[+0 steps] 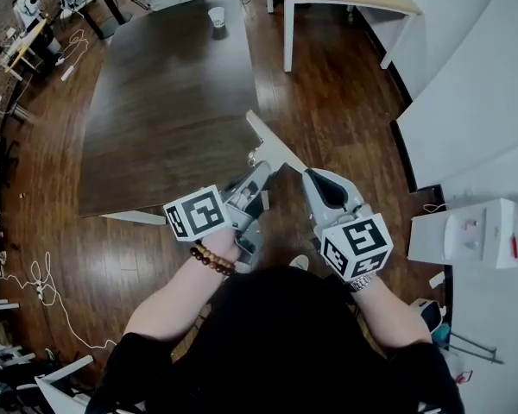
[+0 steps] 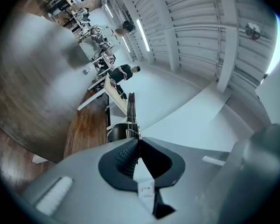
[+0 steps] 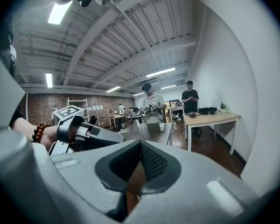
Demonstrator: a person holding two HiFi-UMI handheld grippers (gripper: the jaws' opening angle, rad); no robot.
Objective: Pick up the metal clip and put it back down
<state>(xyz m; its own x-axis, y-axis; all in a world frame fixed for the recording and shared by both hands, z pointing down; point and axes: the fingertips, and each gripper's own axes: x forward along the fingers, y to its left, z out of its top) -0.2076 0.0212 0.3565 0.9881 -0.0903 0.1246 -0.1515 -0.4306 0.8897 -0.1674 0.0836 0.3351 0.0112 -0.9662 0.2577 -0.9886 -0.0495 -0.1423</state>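
Metal clip (image 1: 272, 142), long, flat and silvery with a spring, is clamped by left gripper (image 1: 262, 168) and right gripper (image 1: 307, 172). Above it lies a dark table (image 1: 164, 102), with a paper cup (image 1: 217, 15) at upper centre.

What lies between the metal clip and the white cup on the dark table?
Nothing: the dark table is bare from cup to metal clip, as the head view shows.

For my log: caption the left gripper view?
Left gripper shut on the metal clip, spring visible ahead.
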